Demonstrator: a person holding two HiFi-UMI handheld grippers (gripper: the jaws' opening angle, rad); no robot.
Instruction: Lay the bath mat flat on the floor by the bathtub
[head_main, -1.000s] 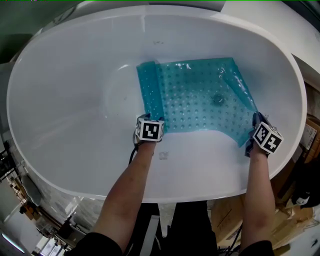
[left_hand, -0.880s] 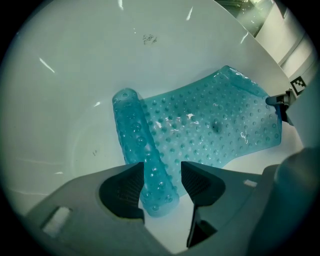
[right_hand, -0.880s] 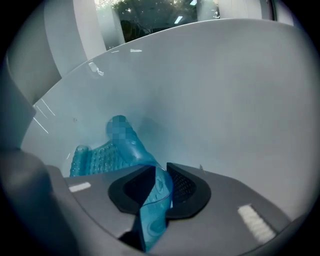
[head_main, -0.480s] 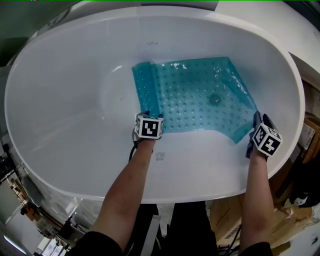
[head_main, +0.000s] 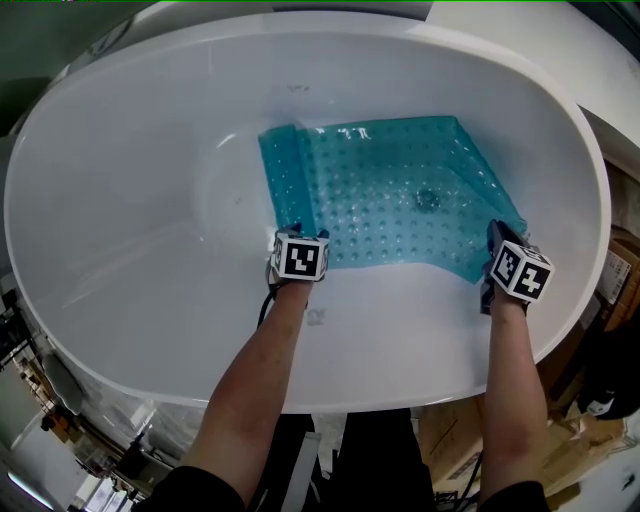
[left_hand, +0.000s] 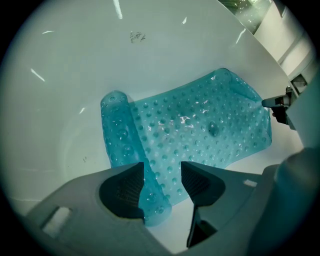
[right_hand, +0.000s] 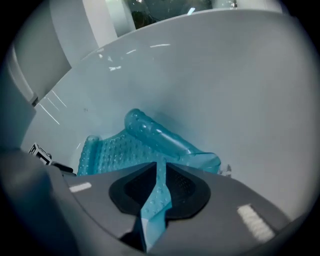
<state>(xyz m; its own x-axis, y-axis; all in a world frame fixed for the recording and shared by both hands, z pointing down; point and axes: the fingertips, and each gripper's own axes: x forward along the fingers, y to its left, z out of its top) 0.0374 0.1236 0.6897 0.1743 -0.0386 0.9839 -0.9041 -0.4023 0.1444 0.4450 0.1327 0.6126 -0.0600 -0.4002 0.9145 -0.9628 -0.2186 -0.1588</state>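
Observation:
A translucent teal bath mat (head_main: 390, 200) with raised bumps lies inside the white bathtub (head_main: 120, 200), its left edge rolled up and its right edge curling up the tub wall. My left gripper (head_main: 298, 236) points straight down over the mat's near left corner. Its jaws (left_hand: 162, 182) stand apart, with the rolled edge (left_hand: 150, 200) beside the left pad and a gap to the right pad. My right gripper (head_main: 494, 242) has just been closing its jaws and is now shut (right_hand: 161, 185) on the mat's near right edge (right_hand: 157, 200), which stands pinched between the pads.
The tub's drain (head_main: 428, 198) shows through the mat. The tub's rim (head_main: 150, 375) curves close in front of the person. Cardboard boxes (head_main: 600, 400) and clutter lie on the floor beyond the right rim. The tub's left half is bare.
My right gripper has moved left onto the mat's near right corner and taken hold of it. The mat has shifted slightly left. My left gripper has barely moved.

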